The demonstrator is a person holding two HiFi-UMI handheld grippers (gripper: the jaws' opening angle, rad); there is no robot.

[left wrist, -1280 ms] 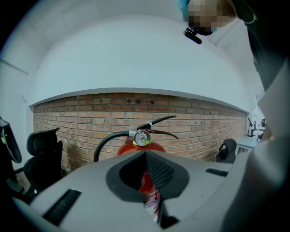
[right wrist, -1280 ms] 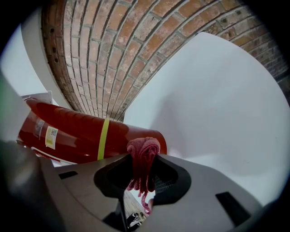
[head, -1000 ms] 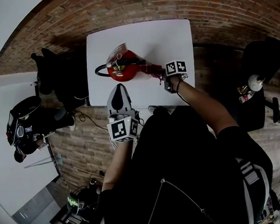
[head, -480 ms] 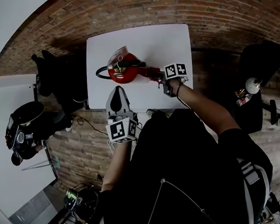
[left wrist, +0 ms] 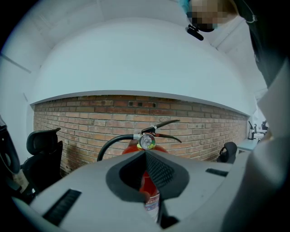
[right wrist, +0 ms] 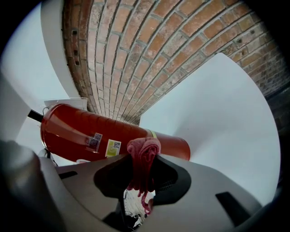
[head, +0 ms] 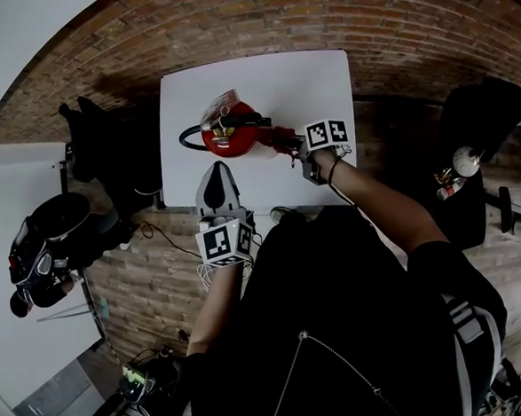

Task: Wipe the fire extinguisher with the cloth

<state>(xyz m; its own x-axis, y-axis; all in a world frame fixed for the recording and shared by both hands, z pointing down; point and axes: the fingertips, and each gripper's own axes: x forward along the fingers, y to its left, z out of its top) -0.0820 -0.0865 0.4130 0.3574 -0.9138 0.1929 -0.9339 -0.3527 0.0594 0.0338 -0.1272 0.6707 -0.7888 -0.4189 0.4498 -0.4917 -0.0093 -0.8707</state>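
Note:
A red fire extinguisher [head: 229, 135] stands upright on the white table [head: 305, 84], its black hose curling off to the left. My right gripper [head: 299, 145] is shut on a bunched red cloth [head: 282, 141], which presses against the cylinder's right side. In the right gripper view the cloth [right wrist: 142, 156] sticks up between the jaws of that gripper [right wrist: 144, 164], touching the red body [right wrist: 77, 129] near its labels. My left gripper [head: 218, 170] hangs just short of the table's near edge, shut and empty. In the left gripper view that gripper [left wrist: 146, 156] points at the extinguisher's gauge [left wrist: 146, 142].
A black office chair [head: 95, 134] stands left of the table and another dark chair [head: 485, 116] to the right. The floor is brick, with cables [head: 155, 228] and dark gear [head: 49, 244] at the left. A white wall borders the left side.
The head view has drifted a little. My right gripper keeps the cloth against the extinguisher's right side, and the left gripper holds its place near the table edge.

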